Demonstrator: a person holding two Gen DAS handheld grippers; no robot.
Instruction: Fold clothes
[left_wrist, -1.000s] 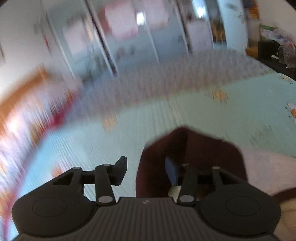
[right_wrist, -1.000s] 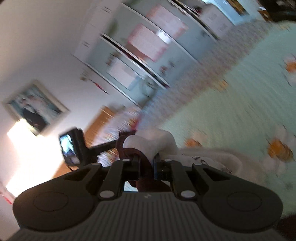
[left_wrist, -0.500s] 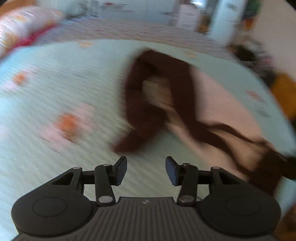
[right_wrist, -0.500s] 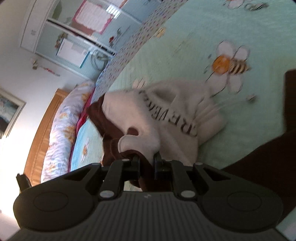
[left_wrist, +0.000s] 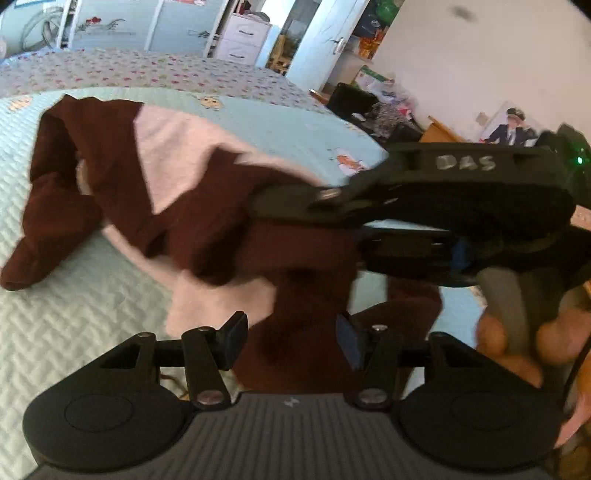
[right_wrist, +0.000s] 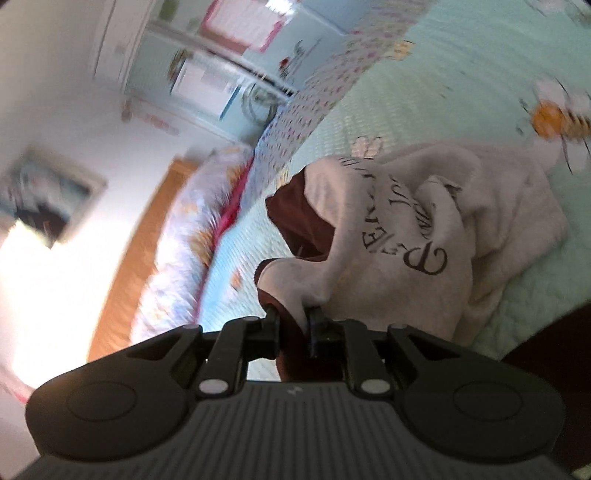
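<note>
My left claw (left_wrist: 290, 332) is opening, its jaws apart with brown cloth lying between them, unpressed. My right claw (right_wrist: 293, 320) is pinched on the sweatshirt (right_wrist: 424, 236), which is bunched on the bed (left_wrist: 74, 325). Risk: the right's thin hold slips and the sweatshirt collapses into wrinkles. Beyond the right claw, the sleeves and hem are lost in folds and blur.

In the lower middle of the frame we see our left gripper (left_wrist: 291, 334) with its jaws opening, dark brown cloth lying behind the gap and neither pad pressing on it. The brown and cream garment (left_wrist: 155, 184) sprawls across the pale green quilted bed (left_wrist: 74, 332) toward the upper left. From the right, the right gripper (left_wrist: 424, 206) reaches in, its tip at the garment's brown fabric, a hand (left_wrist: 517, 343) below it.
</note>
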